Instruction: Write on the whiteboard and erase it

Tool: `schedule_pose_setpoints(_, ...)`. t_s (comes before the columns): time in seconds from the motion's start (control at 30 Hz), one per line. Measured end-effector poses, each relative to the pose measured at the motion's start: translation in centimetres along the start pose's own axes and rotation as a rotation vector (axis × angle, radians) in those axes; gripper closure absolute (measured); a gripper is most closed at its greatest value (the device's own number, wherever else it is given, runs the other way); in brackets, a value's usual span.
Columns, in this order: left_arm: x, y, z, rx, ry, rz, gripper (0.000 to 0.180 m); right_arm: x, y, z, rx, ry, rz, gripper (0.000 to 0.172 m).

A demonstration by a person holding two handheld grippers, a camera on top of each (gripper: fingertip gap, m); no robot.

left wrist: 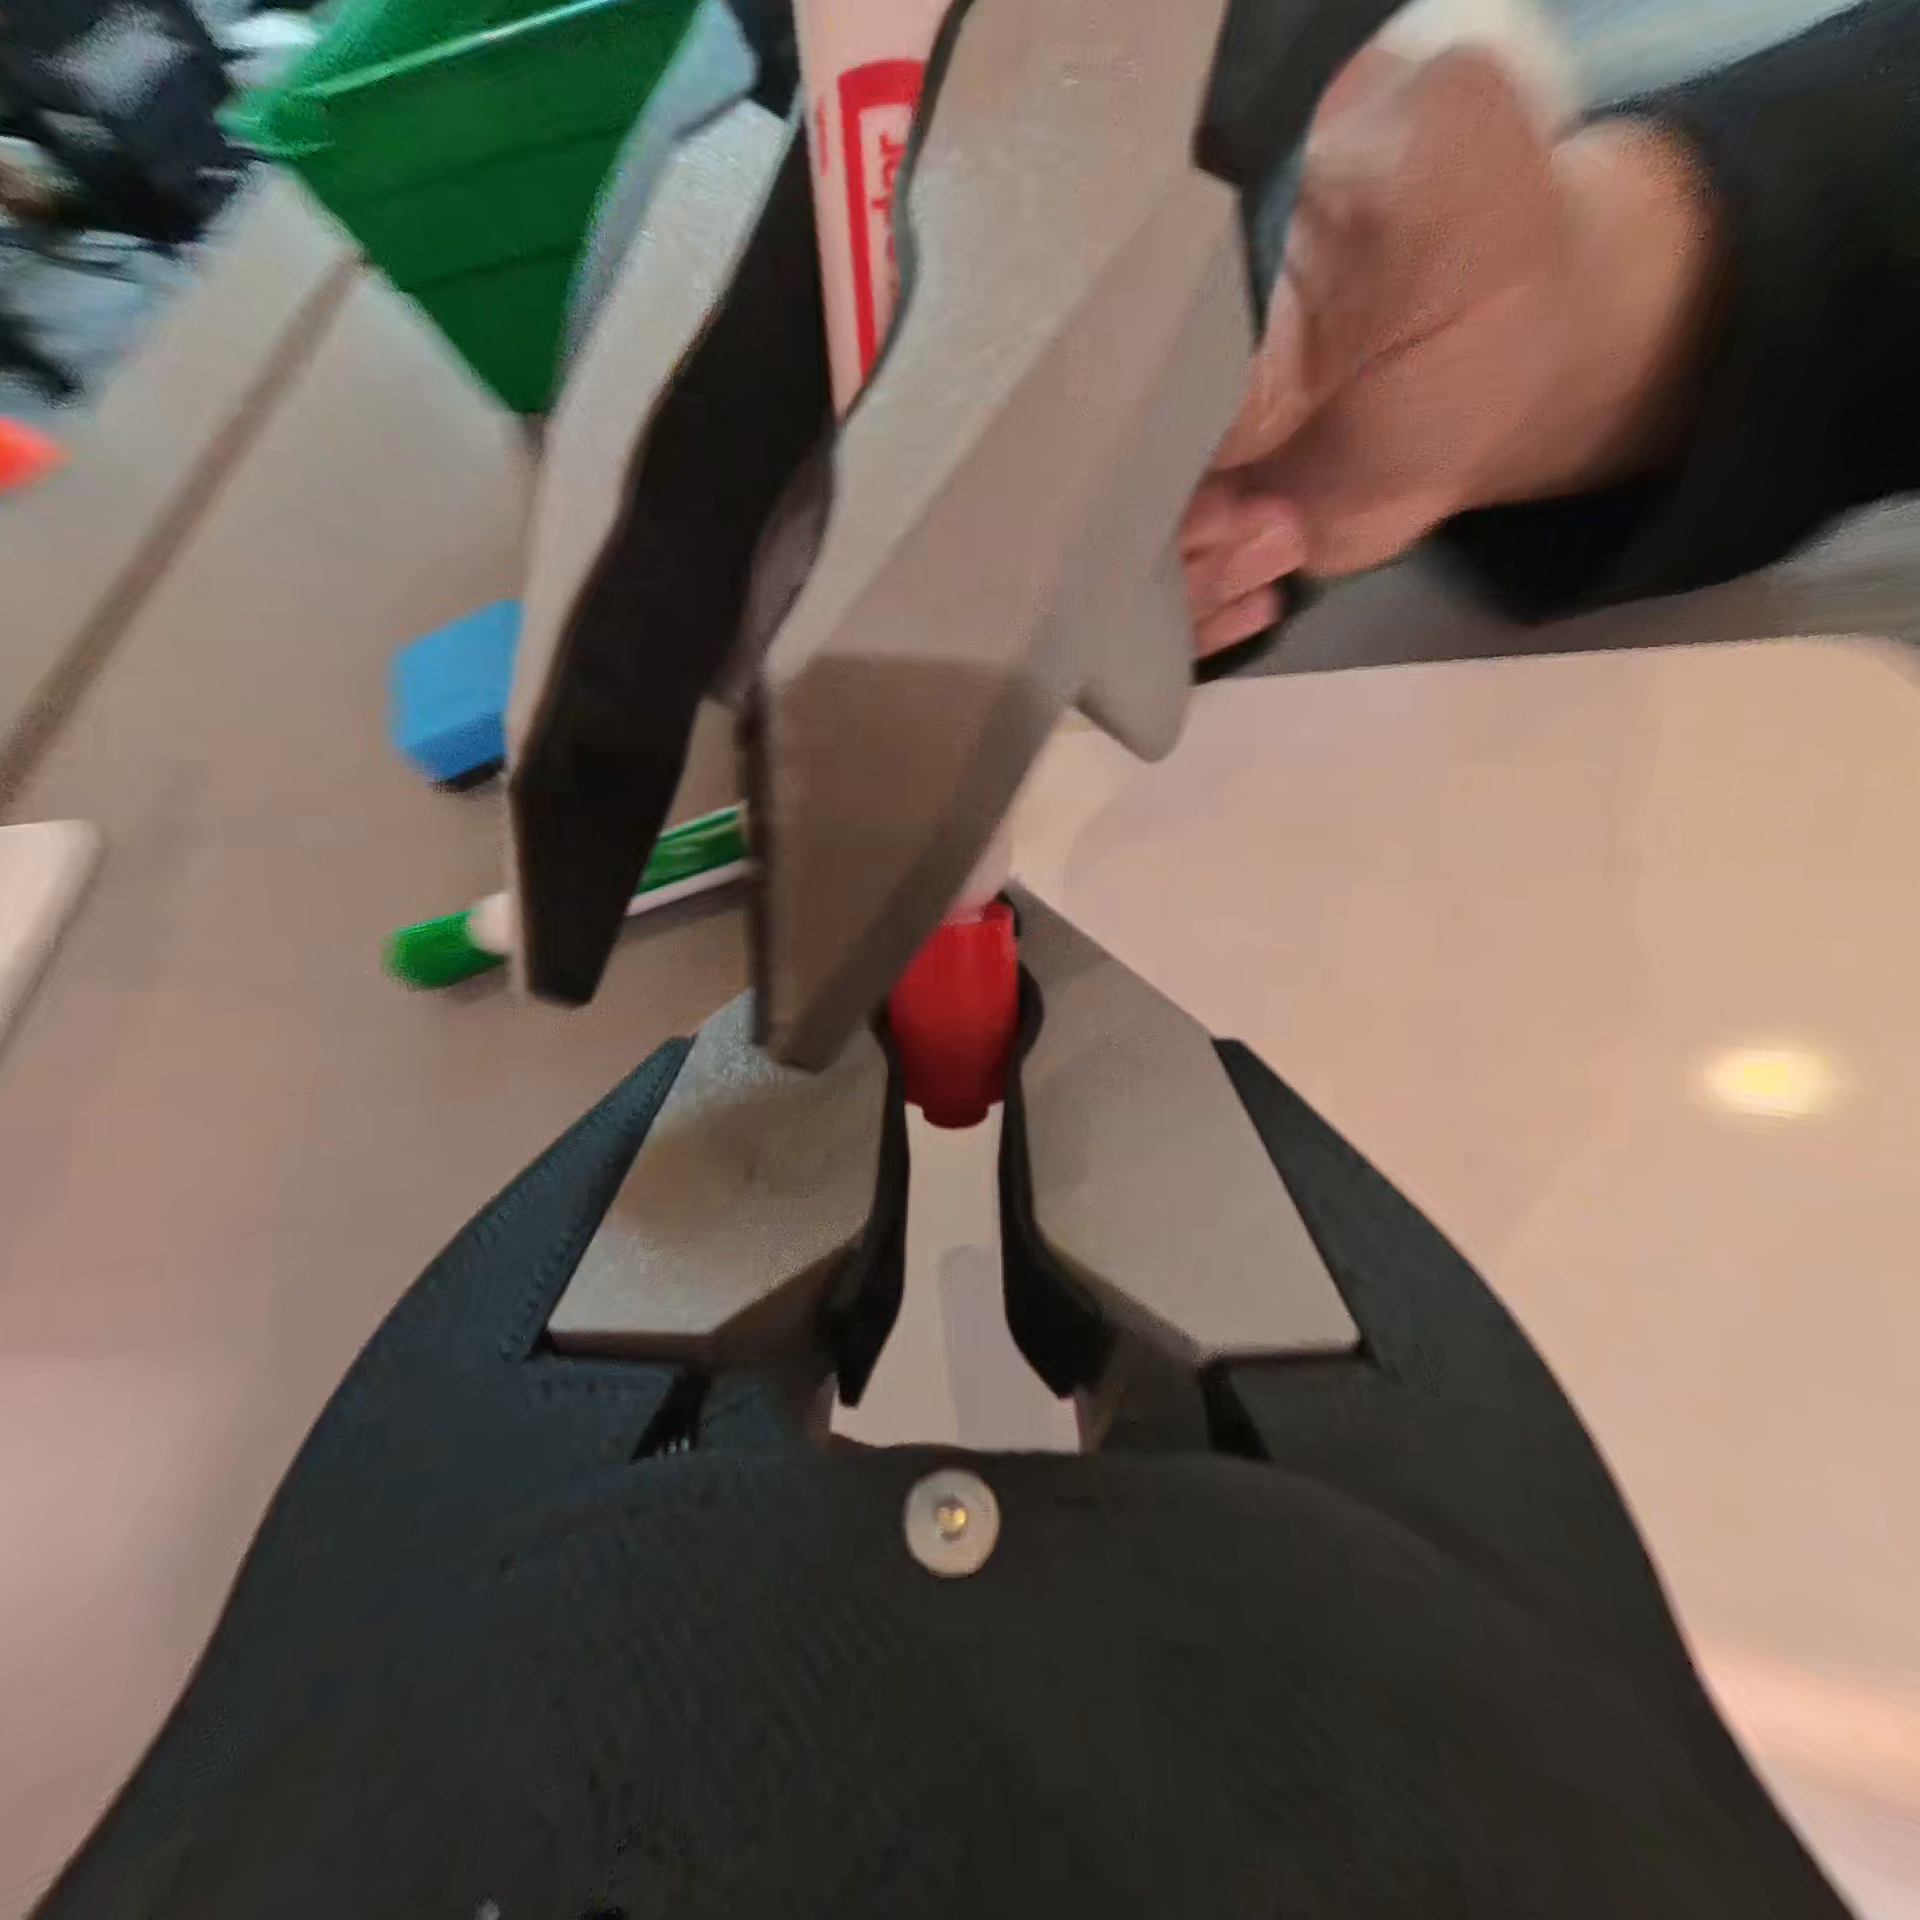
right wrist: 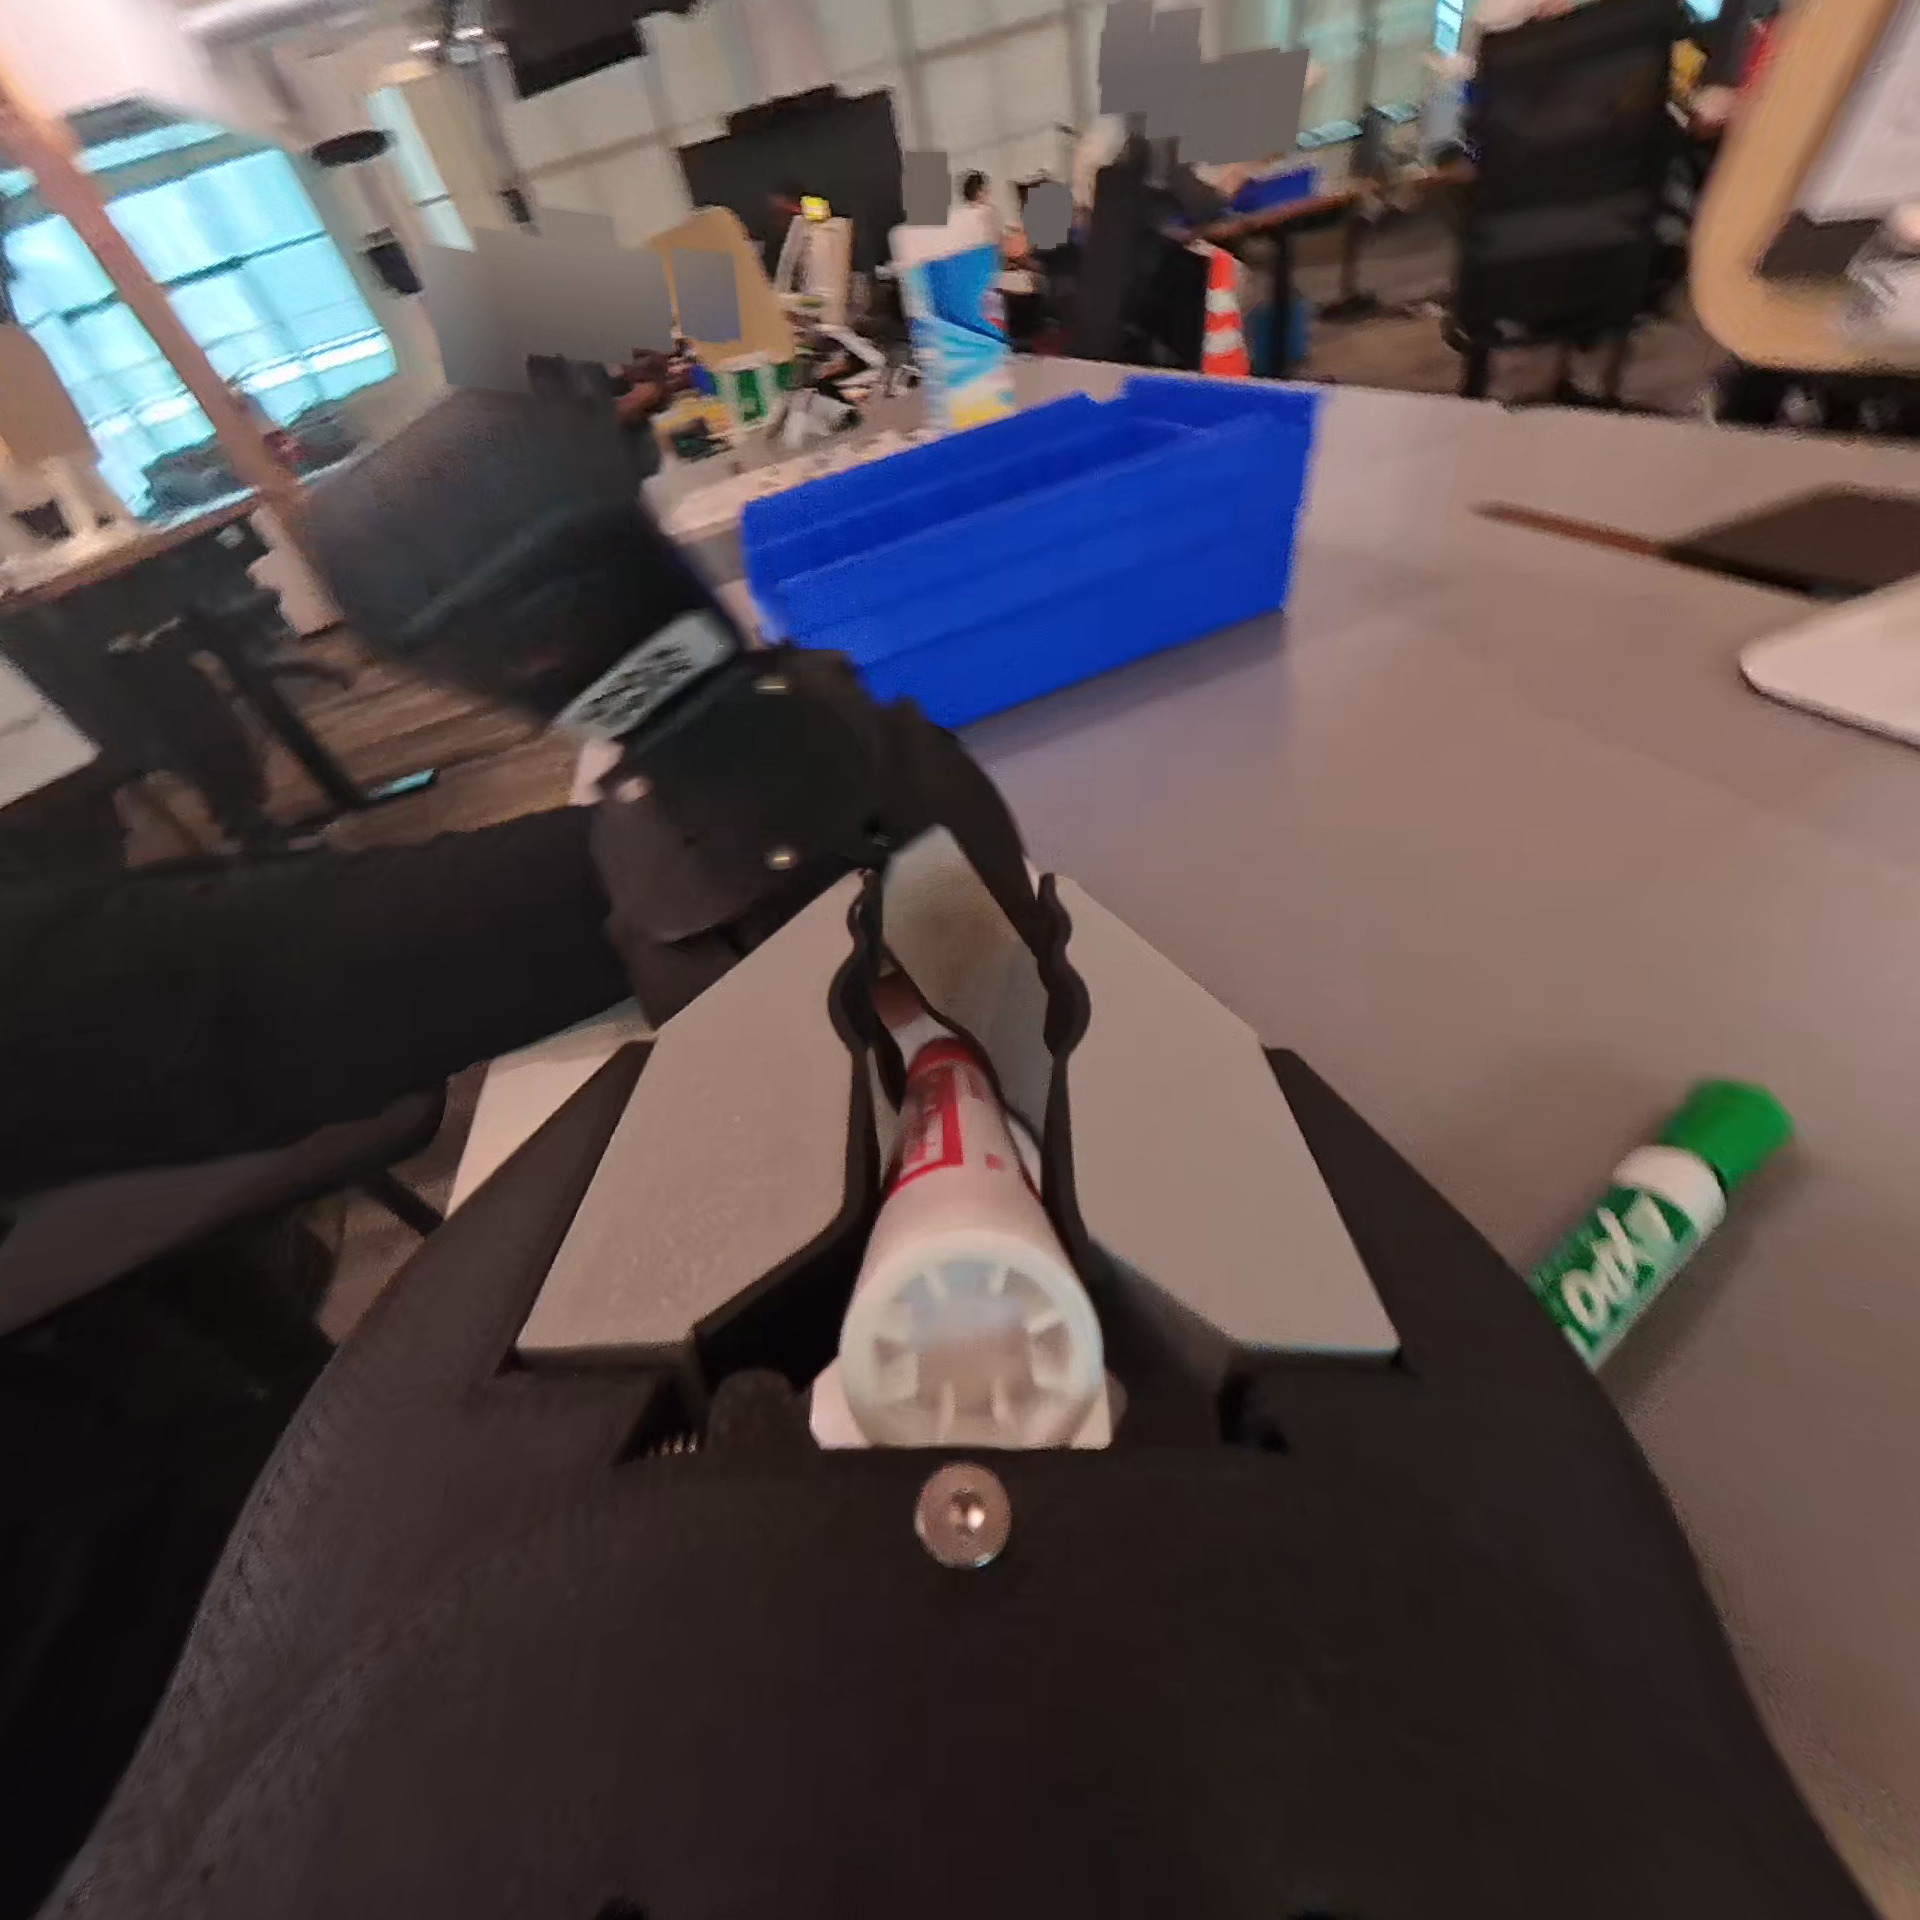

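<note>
Two hand-held grippers meet over the desk: left hand-held gripper pinches the red cap, right hand-held gripper clamps the marker barrel, its tip hidden.

Two markers: a red one clamped at centre, a green one lying at 4 o'clock. One blue eraser at 10 o'clock, one whiteboard. Also two grippers, one green bin at 11 and two blue bins up at 12.

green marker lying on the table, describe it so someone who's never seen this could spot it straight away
Start at the grey table and find the blue bin at its far side. Nearer the camera, to the right of the right gripper, the green marker lies flat. Unlike the red-labelled marker in that gripper, it has a green cap and label, and nothing holds it.
</note>
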State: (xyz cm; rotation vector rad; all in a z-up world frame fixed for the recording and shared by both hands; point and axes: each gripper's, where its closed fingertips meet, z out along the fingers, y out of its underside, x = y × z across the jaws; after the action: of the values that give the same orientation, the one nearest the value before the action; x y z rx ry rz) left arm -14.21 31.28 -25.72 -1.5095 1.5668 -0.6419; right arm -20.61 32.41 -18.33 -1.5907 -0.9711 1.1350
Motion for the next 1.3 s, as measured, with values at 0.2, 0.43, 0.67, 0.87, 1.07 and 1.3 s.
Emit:
schedule_pose_setpoints(0.2,-4.9,-0.2,0.0,-0.148,-0.458,0.271,0.171,2.1,-0.7,-1.3,0.096,-0.024,0.230,0.143)
schedule_pose_setpoints(0.43,-0.4,-1.4,-0.4,-0.006,-0.079,0.017,0.172,-2.2,-1.7,-1.1,0.095,-0.135,-0.024,0.143)
schedule_pose_setpoints(0.67,7.9,-1.4,-2.8,0.070,0.591,-0.215,0.167,-7.5,-0.2,0.0,0.013,-0.279,-0.276,0.143)
schedule_pose_setpoints(0.87,0.7,-1.9,-0.9,0.112,0.088,-0.087,0.170,-0.8,-1.4,-0.8,0.070,-0.032,-0.026,0.143)
schedule_pose_setpoints(1.07,-5.3,-1.5,-0.5,-0.097,-0.509,0.293,0.171,1.8,-1.7,-2.0,0.143,-0.040,0.202,0.143)
schedule_pose_setpoints(1.3,2.0,-2.6,-0.7,0.099,0.153,-0.149,0.172,-3.3,-2.6,-1.7,0.137,-0.193,-0.045,0.144)
